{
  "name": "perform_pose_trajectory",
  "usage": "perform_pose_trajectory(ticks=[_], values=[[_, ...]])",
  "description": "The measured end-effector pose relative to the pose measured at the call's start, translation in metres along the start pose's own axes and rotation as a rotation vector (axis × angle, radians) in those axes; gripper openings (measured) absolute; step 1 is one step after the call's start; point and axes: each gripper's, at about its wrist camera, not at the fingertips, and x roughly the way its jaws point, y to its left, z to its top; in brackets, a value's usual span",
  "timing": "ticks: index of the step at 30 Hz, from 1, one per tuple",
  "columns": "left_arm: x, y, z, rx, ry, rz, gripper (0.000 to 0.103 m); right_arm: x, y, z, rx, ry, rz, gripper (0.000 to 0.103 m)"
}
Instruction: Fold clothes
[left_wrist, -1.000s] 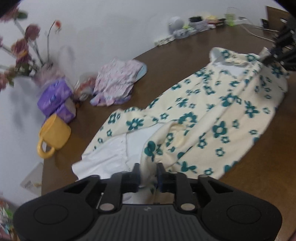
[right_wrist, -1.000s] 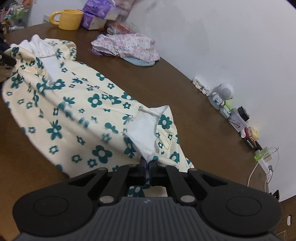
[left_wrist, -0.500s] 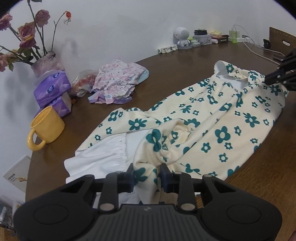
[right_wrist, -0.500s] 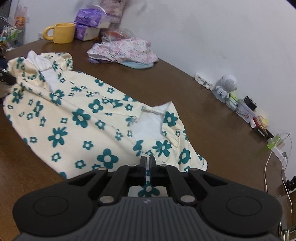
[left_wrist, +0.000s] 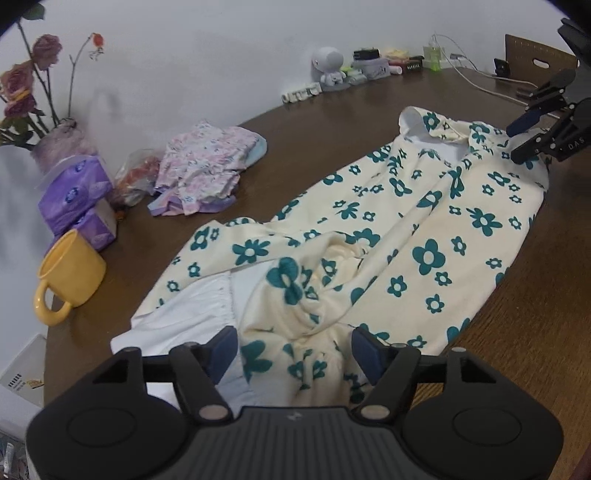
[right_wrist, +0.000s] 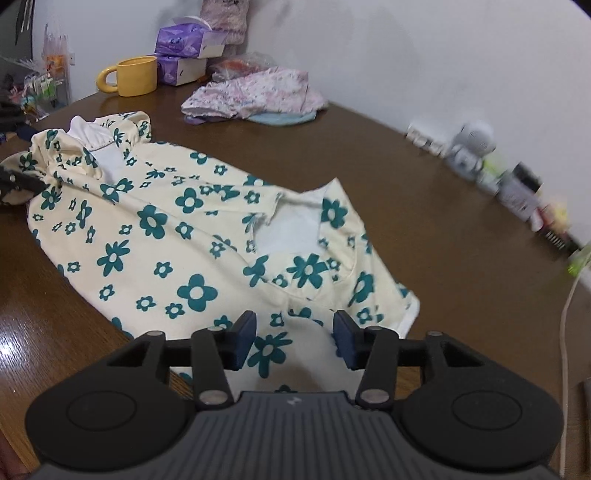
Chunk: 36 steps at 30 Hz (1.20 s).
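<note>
A cream garment with teal flowers (left_wrist: 424, 229) lies spread lengthwise on the brown table (left_wrist: 325, 122); its white lining shows at both ends. It also fills the right wrist view (right_wrist: 177, 236). My left gripper (left_wrist: 293, 349) is open, its jaws on either side of a bunched hem end. My right gripper (right_wrist: 293, 339) is open over the other end, near the white neck opening (right_wrist: 291, 232). The right gripper also shows at the far right of the left wrist view (left_wrist: 532, 133), open.
A folded pink floral garment (left_wrist: 207, 166) lies near the wall. A yellow mug (left_wrist: 68, 273), purple tissue packs (left_wrist: 75, 192) and a flower vase (left_wrist: 55, 144) stand at the left. A white toy robot (left_wrist: 328, 66), small items and a cable (left_wrist: 476, 79) line the far edge.
Both grippers were shut on the garment's ends and have opened, letting it go. The garment now lies flat and stretched out on the table.
</note>
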Motion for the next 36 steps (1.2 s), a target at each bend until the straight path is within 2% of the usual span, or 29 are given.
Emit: perform_pose_trajectory(ticks=[1, 2, 3, 4, 5, 7, 12, 17, 22, 25, 28, 29, 30, 31, 33, 36], values=[[0.001, 0.0, 0.001, 0.0, 0.0, -0.006, 0.041, 0.004, -0.002, 0.0, 0.01, 0.009, 0.014, 0.046], [0.001, 0.0, 0.001, 0.004, -0.002, -0.008, 0.028, 0.007, -0.004, 0.0, 0.021, 0.017, 0.027, 0.042], [-0.001, -0.001, 0.001, 0.009, -0.007, -0.009, 0.013, 0.009, -0.005, 0.0, 0.027, 0.026, 0.039, 0.031], [-0.003, -0.002, 0.001, 0.015, -0.011, -0.009, 0.012, 0.01, -0.005, 0.0, 0.032, 0.035, 0.049, 0.023], [-0.005, -0.002, 0.001, 0.02, -0.015, -0.009, 0.009, 0.008, -0.005, -0.002, 0.03, 0.033, 0.054, 0.004], [-0.011, -0.004, 0.0, 0.031, -0.03, -0.007, 0.006, 0.002, -0.004, -0.004, 0.023, 0.022, 0.062, 0.002], [-0.046, -0.014, -0.013, 0.085, -0.089, 0.006, 0.006, -0.032, 0.009, -0.016, -0.034, -0.052, 0.051, 0.001], [-0.091, -0.036, -0.052, 0.114, -0.149, -0.031, 0.006, -0.077, 0.035, -0.044, -0.107, -0.121, 0.032, 0.001], [-0.111, -0.064, -0.103, 0.1, -0.137, -0.087, 0.007, -0.092, 0.06, -0.099, -0.142, -0.102, 0.016, 0.002], [-0.115, -0.075, -0.12, 0.103, -0.121, -0.086, 0.009, -0.102, 0.07, -0.123, -0.13, -0.097, 0.021, 0.002], [-0.119, -0.082, -0.132, 0.104, -0.113, -0.084, 0.019, -0.119, 0.079, -0.137, -0.138, -0.13, 0.011, 0.009], [-0.12, -0.083, -0.133, 0.101, -0.118, -0.083, 0.02, -0.124, 0.08, -0.138, -0.151, -0.147, -0.005, 0.023], [-0.12, -0.083, -0.132, 0.097, -0.122, -0.082, 0.027, -0.129, 0.082, -0.139, -0.165, -0.164, -0.021, 0.043], [-0.118, -0.084, -0.13, 0.092, -0.125, -0.079, 0.037, -0.129, 0.081, -0.137, -0.166, -0.175, -0.033, 0.05], [-0.116, -0.085, -0.127, 0.083, -0.132, -0.073, 0.047, -0.123, 0.077, -0.128, -0.142, -0.184, -0.046, 0.052], [-0.112, -0.087, -0.123, 0.073, -0.143, -0.069, 0.051, -0.1, 0.06, -0.11, -0.006, -0.171, -0.039, 0.052]])
